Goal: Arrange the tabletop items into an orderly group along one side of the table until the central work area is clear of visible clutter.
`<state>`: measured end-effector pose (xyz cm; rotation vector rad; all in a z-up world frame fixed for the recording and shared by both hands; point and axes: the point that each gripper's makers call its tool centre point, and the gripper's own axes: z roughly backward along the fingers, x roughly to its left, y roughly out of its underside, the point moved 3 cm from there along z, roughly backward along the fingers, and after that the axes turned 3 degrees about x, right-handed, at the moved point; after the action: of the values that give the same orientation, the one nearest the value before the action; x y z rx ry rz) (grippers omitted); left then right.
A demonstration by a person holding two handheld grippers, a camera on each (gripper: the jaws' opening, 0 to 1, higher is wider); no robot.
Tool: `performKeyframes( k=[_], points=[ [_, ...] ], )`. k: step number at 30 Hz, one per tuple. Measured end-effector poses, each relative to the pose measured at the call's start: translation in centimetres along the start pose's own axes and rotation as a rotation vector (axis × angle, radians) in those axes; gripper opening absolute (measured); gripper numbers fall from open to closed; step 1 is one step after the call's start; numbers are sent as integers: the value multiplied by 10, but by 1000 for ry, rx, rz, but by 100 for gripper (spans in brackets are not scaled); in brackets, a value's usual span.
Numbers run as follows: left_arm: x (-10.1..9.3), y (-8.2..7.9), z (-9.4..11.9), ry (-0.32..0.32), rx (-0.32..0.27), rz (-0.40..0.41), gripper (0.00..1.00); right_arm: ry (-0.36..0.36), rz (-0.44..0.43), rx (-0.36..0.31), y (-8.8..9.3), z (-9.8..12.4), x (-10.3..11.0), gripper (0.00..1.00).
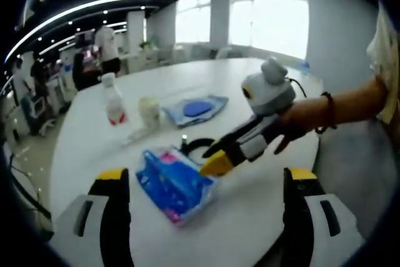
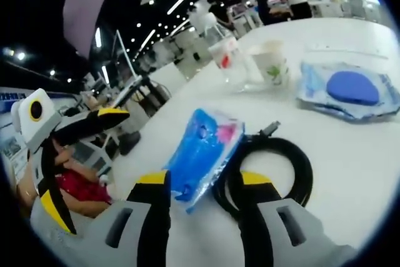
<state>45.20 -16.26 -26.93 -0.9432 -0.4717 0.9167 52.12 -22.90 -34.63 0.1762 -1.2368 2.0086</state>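
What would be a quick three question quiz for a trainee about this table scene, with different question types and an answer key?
1. True or false: the right gripper has its tips at the blue packet.
2. Which item lies beside the blue packet? A) coiled black cable B) a laptop C) a book
3. Fill in: the clear bottle stands next to a white ____.

Key: 1 true. 2 A. 3 cup. The left gripper is open, nothing between its jaws.
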Motion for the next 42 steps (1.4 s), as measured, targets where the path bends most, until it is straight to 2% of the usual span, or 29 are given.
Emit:
performKeyframes(
  k=[14, 21, 35, 38, 42],
  points=[
    [-4, 5, -3, 26, 15, 7, 100, -7, -58, 7, 4, -12, -2, 24],
    [-7, 6, -6, 36, 20, 7, 100, 18, -68, 10, 5, -11, -8, 5],
    [-7, 7, -2, 26, 18, 13, 100, 25, -136, 8, 4, -13, -10, 1],
    [-6, 6, 0, 23, 12, 14, 100, -6, -168, -5, 1, -13, -6, 1],
    [-3, 5, 1, 13, 10, 14, 100, -43, -154, -24, -4, -11, 2, 1]
  ],
)
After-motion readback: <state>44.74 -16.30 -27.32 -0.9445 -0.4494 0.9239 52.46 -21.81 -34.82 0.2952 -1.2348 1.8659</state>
